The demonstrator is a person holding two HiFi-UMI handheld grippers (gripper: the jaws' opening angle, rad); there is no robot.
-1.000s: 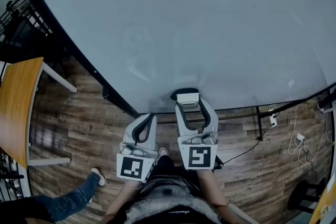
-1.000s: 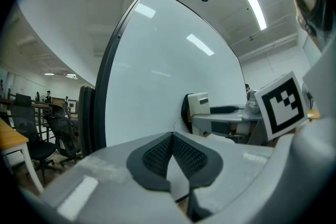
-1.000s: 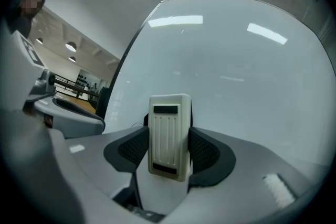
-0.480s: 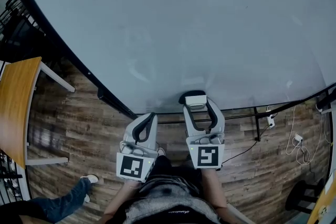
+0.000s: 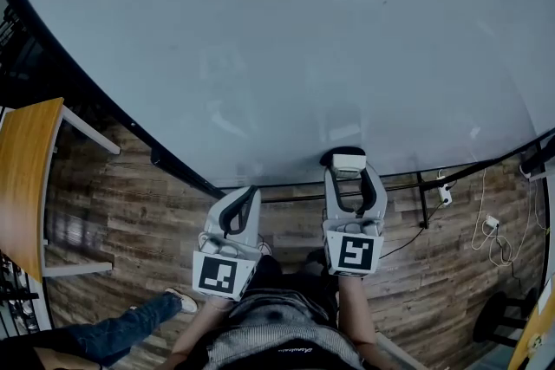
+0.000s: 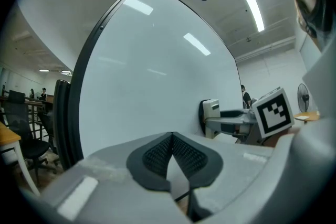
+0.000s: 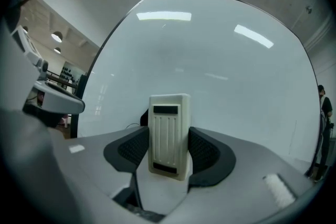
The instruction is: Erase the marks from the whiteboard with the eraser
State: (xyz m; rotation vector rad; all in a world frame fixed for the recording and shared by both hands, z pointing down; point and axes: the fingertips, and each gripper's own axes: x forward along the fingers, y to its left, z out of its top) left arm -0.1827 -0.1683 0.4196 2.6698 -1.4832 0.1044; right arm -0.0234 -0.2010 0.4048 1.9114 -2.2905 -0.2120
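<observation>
A large whiteboard (image 5: 286, 39) fills the upper head view; I see no clear marks on it, only faint smears. My right gripper (image 5: 348, 165) is shut on a cream eraser (image 5: 347, 161), whose far face rests against the board near its lower edge. In the right gripper view the eraser (image 7: 168, 135) stands upright between the dark pads (image 7: 206, 155), with the whiteboard (image 7: 210, 60) behind it. My left gripper (image 5: 245, 197) hangs lower left of the board, shut with nothing in it; its pads (image 6: 157, 157) meet in front of the whiteboard (image 6: 152, 76). The right gripper (image 6: 212, 113) shows there too.
The board's black frame (image 5: 173, 165) and stand bars (image 5: 425, 204) run over a wood-plank floor. A wooden table (image 5: 26, 178) stands at the left. A person's jeans-clad leg (image 5: 130, 327) reaches in at lower left. Cables and a power strip (image 5: 490, 225) lie at the right.
My right gripper has slid the eraser to the right along the board's lower edge. The left gripper has stayed put. The person's foot at lower left has shifted.
</observation>
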